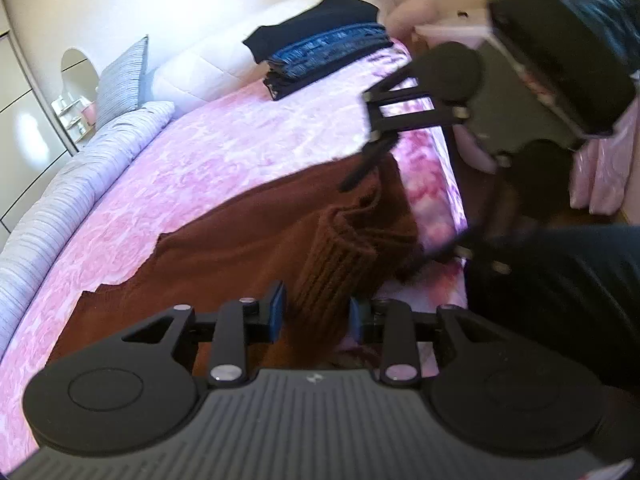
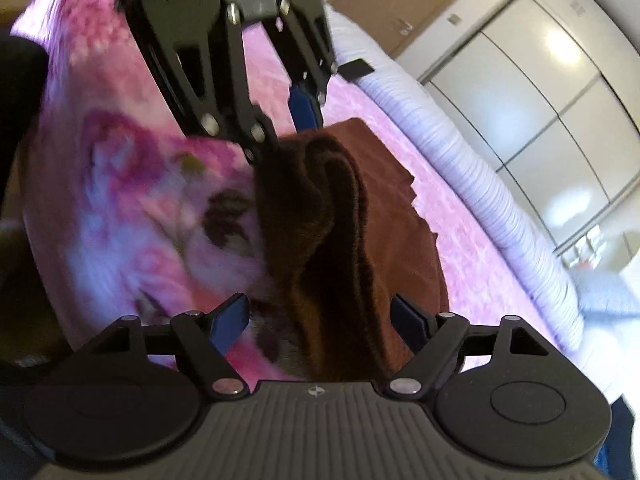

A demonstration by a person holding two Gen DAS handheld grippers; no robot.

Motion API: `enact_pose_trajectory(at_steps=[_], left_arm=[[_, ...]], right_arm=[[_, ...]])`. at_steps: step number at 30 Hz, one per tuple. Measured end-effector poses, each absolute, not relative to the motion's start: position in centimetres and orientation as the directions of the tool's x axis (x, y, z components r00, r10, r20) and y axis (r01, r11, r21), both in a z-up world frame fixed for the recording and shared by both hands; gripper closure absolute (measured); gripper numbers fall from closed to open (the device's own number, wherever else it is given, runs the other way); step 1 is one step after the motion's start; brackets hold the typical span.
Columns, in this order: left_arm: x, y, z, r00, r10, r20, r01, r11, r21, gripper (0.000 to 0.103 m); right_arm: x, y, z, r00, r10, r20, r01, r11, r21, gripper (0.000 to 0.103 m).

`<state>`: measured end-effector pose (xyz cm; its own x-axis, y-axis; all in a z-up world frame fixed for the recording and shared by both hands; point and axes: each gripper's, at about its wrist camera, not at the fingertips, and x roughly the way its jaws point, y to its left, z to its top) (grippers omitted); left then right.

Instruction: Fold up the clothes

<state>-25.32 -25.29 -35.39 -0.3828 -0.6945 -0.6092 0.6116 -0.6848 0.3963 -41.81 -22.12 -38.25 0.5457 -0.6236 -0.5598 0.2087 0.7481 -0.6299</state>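
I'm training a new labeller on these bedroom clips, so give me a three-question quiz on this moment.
1. True or false: the brown sweater lies on a pink bedspread.
2. What is stacked near the white headboard? A) a pile of folded clothes B) shoes C) books
3. Fill in: the ribbed cuff sits between the ____ pads of the left hand-held gripper.

Key: 1 true. 2 A, the folded clothes. 3 blue; the jaws are apart around the cuff, and the right hand-held gripper is open too, with a sweater fold between its fingers.
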Motion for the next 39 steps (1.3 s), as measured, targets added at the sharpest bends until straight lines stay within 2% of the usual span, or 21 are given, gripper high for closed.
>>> enact_pose_trajectory(at_steps=[1, 2, 3, 4, 5, 7, 10, 11, 12, 14, 15, 19, 23, 30, 33, 34, 35, 36, 37, 38, 39], left_arm=[[-25.6, -24.6, -35.6, -0.375, -0.699, -0.609, 0.602, -0.683, 0.414, 0.07], [-25.9, -23.7, -35.9, -0.365, -0.706, -0.607, 0.593, -0.679, 0.433, 0.065], [-26.1, -22.9, -36.2, -0.351, -0.717, -0.602, 0.583, -0.671, 0.458, 0.052], [-26.4, -22.0, -36.6, -0.333, -0.735, -0.591, 0.569, -0.657, 0.495, 0.044], [-26.7, -21.2, -37.2, -0.321, -0.754, -0.573, 0.546, -0.642, 0.539, 0.036], [-27.8, -20.3, -38.4, -0.285, -0.797, -0.533, 0.49, -0.599, 0.633, 0.033], [-29.5, -19.9, -40.4, -0.206, -0.864, -0.459, 0.405, -0.503, 0.764, 0.034], [-30.0, -20.2, -40.8, -0.181, -0.875, -0.448, 0.389, -0.482, 0.785, 0.041], [-30.2, -20.5, -40.8, -0.168, -0.876, -0.452, 0.394, -0.48, 0.784, 0.066], [-30.0, -20.8, -39.9, -0.177, -0.862, -0.476, 0.448, -0.501, 0.741, 0.084], [-29.8, -20.9, -39.5, -0.182, -0.854, -0.487, 0.475, -0.51, 0.717, 0.087], [-27.1, -19.6, -36.2, -0.237, -0.827, -0.51, 0.564, -0.544, 0.621, 0.089], [-23.7, -15.4, -34.0, -0.276, -0.796, -0.538, 0.528, -0.594, 0.607, 0.089], [-19.9, -9.7, -35.4, -0.226, -0.759, -0.61, 0.571, -0.611, 0.548, 0.089], [-19.4, -10.0, -35.4, -0.244, -0.754, -0.61, 0.624, -0.604, 0.496, 0.089], [-19.1, -10.2, -35.0, -0.255, -0.755, -0.604, 0.644, -0.599, 0.476, 0.089], [-18.7, -10.6, -34.3, -0.267, -0.757, -0.597, 0.665, -0.593, 0.454, 0.089], [-18.3, -11.0, -33.6, -0.279, -0.758, -0.589, 0.685, -0.587, 0.432, 0.089], [-17.8, -11.4, -33.0, -0.291, -0.761, -0.581, 0.704, -0.581, 0.409, 0.089], [-17.4, -11.8, -32.3, -0.302, -0.763, -0.572, 0.722, -0.575, 0.385, 0.089], [-17.1, -12.1, -31.7, -0.312, -0.765, -0.563, 0.738, -0.569, 0.363, 0.089]], right_arm=[[-41.6, -22.5, -38.6, 0.54, -0.633, -0.555, 0.188, 0.733, -0.654, 0.04], [-41.6, -22.8, -38.8, 0.535, -0.635, -0.557, 0.172, 0.728, -0.664, 0.055], [-41.6, -23.1, -38.8, 0.532, -0.634, -0.561, 0.161, 0.726, -0.668, 0.064], [-41.6, -23.3, -38.6, 0.533, -0.628, -0.567, 0.161, 0.733, -0.661, 0.084], [-41.7, -23.4, -38.3, 0.533, -0.622, -0.573, 0.161, 0.74, -0.653, 0.093], [-41.8, -23.7, -37.7, 0.534, -0.613, -0.583, 0.165, 0.752, -0.639, 0.093], [-41.7, -23.7, -36.6, 0.529, -0.617, -0.583, 0.205, 0.76, -0.617, 0.093], [-41.7, -23.7, -36.3, 0.528, -0.618, -0.583, 0.218, 0.762, -0.61, 0.093], [-41.6, -23.7, -35.9, 0.526, -0.619, -0.583, 0.232, 0.764, -0.602, 0.093], [-41.6, -23.7, -35.2, 0.523, -0.622, -0.583, 0.258, 0.767, -0.587, 0.094], [-41.5, -23.6, -34.9, 0.52, -0.625, -0.582, 0.268, 0.767, -0.584, 0.094], [-41.4, -21.7, -34.6, 0.521, -0.628, -0.578, 0.237, 0.757, -0.609, 0.094], [-40.6, -17.4, -32.3, 0.594, -0.539, -0.596, 0.151, 0.803, -0.576, 0.094], [-38.2, -9.9, -31.1, 0.699, -0.359, -0.619, 0.014, 0.872, -0.49, 0.094], [-37.5, -9.0, -32.7, 0.691, -0.359, -0.628, 0.008, 0.872, -0.49, 0.09], [-37.9, -8.7, -32.9, 0.694, -0.358, -0.625, -0.005, 0.866, -0.5, 0.08], [-38.3, -8.4, -33.1, 0.697, -0.356, -0.622, -0.017, 0.859, -0.511, 0.055], [-38.8, -8.1, -33.2, 0.703, -0.358, -0.615, -0.026, 0.851, -0.525, 0.042], [-39.6, -7.7, -33.2, 0.708, -0.368, -0.602, -0.023, 0.84, -0.541, 0.024], [-40.5, -7.0, -33.3, 0.706, -0.383, -0.596, -0.012, 0.835, -0.55, 0.019], [-41.4, -6.6, -33.4, 0.699, -0.4, -0.593, 0.003, 0.831, -0.557, 0.019]])
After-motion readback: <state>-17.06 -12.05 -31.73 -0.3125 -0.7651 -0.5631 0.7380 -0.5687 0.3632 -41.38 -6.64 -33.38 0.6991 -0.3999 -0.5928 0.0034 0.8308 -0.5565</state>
